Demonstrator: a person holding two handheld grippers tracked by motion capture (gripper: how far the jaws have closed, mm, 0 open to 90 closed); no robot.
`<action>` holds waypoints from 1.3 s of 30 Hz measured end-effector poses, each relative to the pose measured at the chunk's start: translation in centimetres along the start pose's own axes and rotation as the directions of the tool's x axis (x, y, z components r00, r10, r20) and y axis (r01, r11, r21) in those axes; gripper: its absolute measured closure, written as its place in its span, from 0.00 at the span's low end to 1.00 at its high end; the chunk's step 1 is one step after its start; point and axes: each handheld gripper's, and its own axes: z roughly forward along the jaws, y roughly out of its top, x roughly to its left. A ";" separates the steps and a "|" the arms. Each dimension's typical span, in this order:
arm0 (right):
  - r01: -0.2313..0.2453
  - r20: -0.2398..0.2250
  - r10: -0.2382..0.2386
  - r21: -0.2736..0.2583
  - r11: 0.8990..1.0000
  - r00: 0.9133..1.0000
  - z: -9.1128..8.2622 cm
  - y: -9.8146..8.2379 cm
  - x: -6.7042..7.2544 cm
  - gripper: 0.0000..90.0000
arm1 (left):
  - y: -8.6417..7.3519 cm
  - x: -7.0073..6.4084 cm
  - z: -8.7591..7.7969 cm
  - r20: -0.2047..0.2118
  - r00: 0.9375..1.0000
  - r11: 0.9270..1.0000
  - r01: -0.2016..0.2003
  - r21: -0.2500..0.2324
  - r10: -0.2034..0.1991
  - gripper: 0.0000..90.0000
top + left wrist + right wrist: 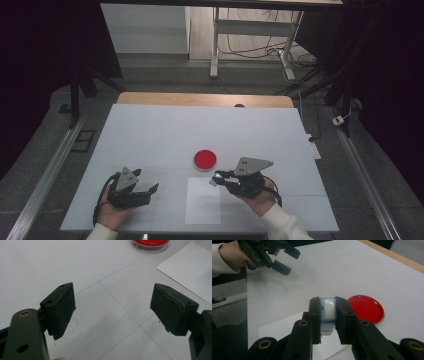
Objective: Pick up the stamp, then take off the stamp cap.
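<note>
My right gripper is shut on a small light-blue block with a glossy white face. It hovers at the top right corner of a white paper sheet. A round red dish sits just beyond it, and in the right gripper view the red dish lies to the right of the jaws. My left gripper rests low at the front left, its jaws wide apart with only bare table between them. The same open left gripper is at the top left of the right gripper view.
A white cover lies over the table, with a wooden edge at the far side. Beyond stand desk legs and floor cables. In the left gripper view the red dish and the paper sheet lie ahead to the right.
</note>
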 end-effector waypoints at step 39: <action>-0.053 0.005 0.054 -0.026 0.998 0.999 0.0 -0.2 -0.9 0.83 | 2.8 -2.7 -0.3 0.059 0.997 0.997 -0.053 -0.061 0.057 0.23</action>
